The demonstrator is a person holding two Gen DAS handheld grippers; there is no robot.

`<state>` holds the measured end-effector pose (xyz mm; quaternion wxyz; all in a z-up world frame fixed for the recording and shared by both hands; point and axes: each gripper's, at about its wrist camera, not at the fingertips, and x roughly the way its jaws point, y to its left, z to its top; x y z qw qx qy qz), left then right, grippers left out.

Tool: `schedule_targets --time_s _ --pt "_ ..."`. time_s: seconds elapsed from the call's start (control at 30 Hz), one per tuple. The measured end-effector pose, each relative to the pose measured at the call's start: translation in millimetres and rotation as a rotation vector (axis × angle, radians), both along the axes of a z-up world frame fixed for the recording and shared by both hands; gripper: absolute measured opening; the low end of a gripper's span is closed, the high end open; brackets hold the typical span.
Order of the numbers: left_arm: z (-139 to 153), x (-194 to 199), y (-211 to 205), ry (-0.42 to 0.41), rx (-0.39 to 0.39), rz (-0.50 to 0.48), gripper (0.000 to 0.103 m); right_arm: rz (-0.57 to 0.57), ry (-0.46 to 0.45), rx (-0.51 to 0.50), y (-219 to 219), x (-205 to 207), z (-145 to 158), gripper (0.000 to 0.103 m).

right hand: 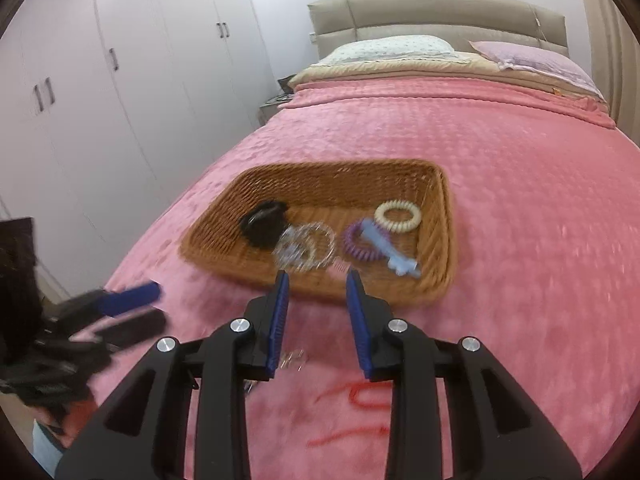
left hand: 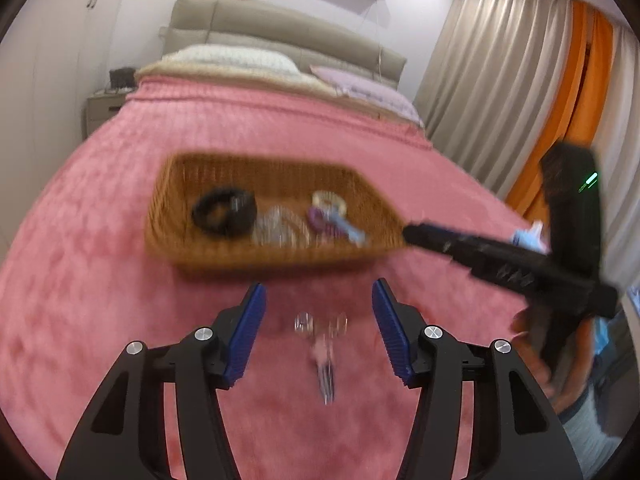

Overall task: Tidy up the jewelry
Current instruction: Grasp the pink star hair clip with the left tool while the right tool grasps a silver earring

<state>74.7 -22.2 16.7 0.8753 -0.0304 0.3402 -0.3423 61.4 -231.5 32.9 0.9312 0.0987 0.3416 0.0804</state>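
The gathering is partly done: the wicker basket (right hand: 436, 184) on the pink bedspread (right hand: 520, 240) already holds a black scrunchie (right hand: 264, 226), clear beaded bracelets (right hand: 306, 246), a purple coil hair tie (right hand: 356, 240), a cream coil hair tie (right hand: 398, 216) and a pale blue clip (right hand: 400, 260).

The step in hand looks like the pickup of a loose piece. The left gripper (left hand: 319, 332) hovers with its fingers spread wide and empty, straddling a small glittery clip (left hand: 322, 344) that lies on the bedspread just short of the basket. The right gripper (right hand: 316, 320) is also spread and empty; a red cord (right hand: 352, 400) lies on the cover beneath it.

Next the left gripper should probably drop straight down and close across the clip's narrow metal body, then lift it over the near rim.

The clip is thin, hard and shiny, likely to sink into the plush, quilted fabric. The basket is stiff woven cane with low sloped walls. The coils look springy; the cord is limp.
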Motion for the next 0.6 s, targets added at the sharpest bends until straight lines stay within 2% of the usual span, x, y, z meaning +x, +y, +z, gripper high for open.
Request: schedule_targets --time_s 0.17,0.4,0.5,0.6 --pt "-39 -9 -14 0.076 0.071 -0.009 0.054 0.013 0.001 -0.029 19 -22 -25 0.027" --pt "-60 -6 -35 0.115 0.169 -0.012 0.051 0.030 0.041 0.009 18 -16 -56 0.027" --pt "-66 0 -42 0.132 0.203 0.001 0.043 0.035 0.051 0.025 16 -15 -62 0.027" --pt "-68 -1 -49 0.099 0.266 0.029 0.030 0.040 0.059 0.035 16 -13 -64 0.027"
